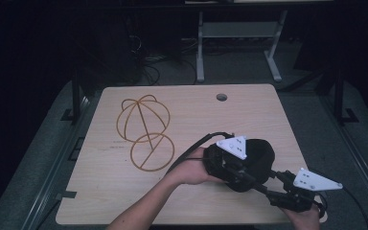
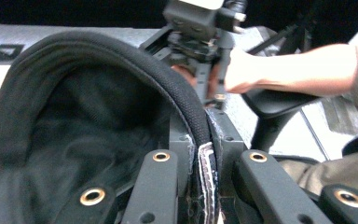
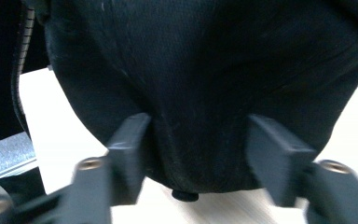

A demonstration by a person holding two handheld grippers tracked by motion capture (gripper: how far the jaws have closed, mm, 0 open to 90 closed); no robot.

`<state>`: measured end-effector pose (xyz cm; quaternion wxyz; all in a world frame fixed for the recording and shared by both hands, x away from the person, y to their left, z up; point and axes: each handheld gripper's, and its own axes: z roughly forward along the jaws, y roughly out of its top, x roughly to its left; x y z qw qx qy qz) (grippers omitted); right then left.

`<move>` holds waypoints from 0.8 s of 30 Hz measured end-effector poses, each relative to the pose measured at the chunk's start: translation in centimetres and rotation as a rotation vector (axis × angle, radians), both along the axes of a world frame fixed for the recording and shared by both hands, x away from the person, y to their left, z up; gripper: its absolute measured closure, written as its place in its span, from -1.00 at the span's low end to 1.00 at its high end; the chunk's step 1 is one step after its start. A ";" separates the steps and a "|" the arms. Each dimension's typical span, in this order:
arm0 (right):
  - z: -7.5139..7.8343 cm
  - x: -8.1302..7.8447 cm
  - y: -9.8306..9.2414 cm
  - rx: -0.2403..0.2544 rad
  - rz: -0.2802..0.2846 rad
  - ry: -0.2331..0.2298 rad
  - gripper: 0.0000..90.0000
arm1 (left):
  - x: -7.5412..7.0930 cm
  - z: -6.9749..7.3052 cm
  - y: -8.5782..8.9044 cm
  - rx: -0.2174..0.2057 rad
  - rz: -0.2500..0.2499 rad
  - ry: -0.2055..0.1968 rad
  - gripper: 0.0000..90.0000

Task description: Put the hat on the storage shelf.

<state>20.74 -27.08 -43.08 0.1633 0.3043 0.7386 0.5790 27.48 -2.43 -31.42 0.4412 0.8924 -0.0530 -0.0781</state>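
Left tongs (image 2: 205, 154) pinched black cap (image 1: 256, 158) rim; right tongs (image 3: 196, 154) straddled crown, grip unclear, contact blurred; cap hid desk (image 1: 124, 191) beneath.

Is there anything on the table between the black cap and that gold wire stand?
Nothing visible. The black cap, held by the left gripper and right gripper, sits right of the wire stand, with only bare table between.
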 end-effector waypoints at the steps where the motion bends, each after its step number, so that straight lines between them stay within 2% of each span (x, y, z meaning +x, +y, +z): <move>1: 0.1 -0.2 -0.1 0.011 0.008 -0.013 0.39 | -0.3 0.2 -0.2 0.007 -0.006 -0.016 0.81; 2: 0.4 -0.6 -0.5 0.025 0.015 -0.064 0.74 | -0.6 0.4 -0.3 0.007 -0.011 -0.032 0.81; 3: 0.4 -0.6 -0.5 0.025 0.015 -0.064 0.74 | -0.6 0.4 -0.3 0.007 -0.011 -0.032 0.81; 4: 0.6 -0.7 -0.6 0.038 0.019 -0.066 0.89 | -0.7 0.6 -0.2 -0.002 -0.009 -0.034 0.81; 6: 0.8 -0.8 -0.8 0.051 0.023 -0.073 0.95 | -0.8 0.7 -0.1 -0.004 -0.004 -0.038 0.82; 9: 1.0 -0.8 -0.8 0.046 0.018 -0.071 0.96 | -0.7 0.7 0.1 -0.003 -0.001 -0.038 0.81; 12: 1.2 -0.8 -0.5 0.035 0.007 -0.071 0.96 | -0.5 0.7 0.7 -0.015 0.026 -0.037 0.80; 13: 1.3 -0.9 -0.4 0.026 0.006 -0.063 0.96 | -0.5 0.7 0.7 -0.015 0.026 -0.037 0.78; 14: 1.4 -0.9 -0.4 0.017 0.002 -0.068 0.96 | -0.6 0.6 1.0 -0.013 0.040 -0.056 0.73; 16: 1.7 -0.9 -0.4 0.001 -0.001 -0.074 0.96 | -0.6 0.3 1.4 -0.007 0.055 -0.058 0.65; 20: 1.9 -0.7 -0.6 0.000 -0.006 -0.069 0.96 | -0.4 0.0 2.0 -0.001 0.080 -0.064 0.52; 21: 2.1 -0.5 -0.8 -0.022 -0.003 -0.072 0.97 | -0.4 0.0 2.3 -0.001 0.092 -0.068 0.35; 22: 2.3 -0.5 -0.8 -0.035 -0.002 -0.075 0.97 | -0.3 0.0 3.0 -0.009 0.132 -0.078 0.26; 24: 2.6 -0.5 -1.0 -0.045 0.001 -0.079 0.97 | -0.3 0.1 3.9 -0.028 0.171 -0.092 0.03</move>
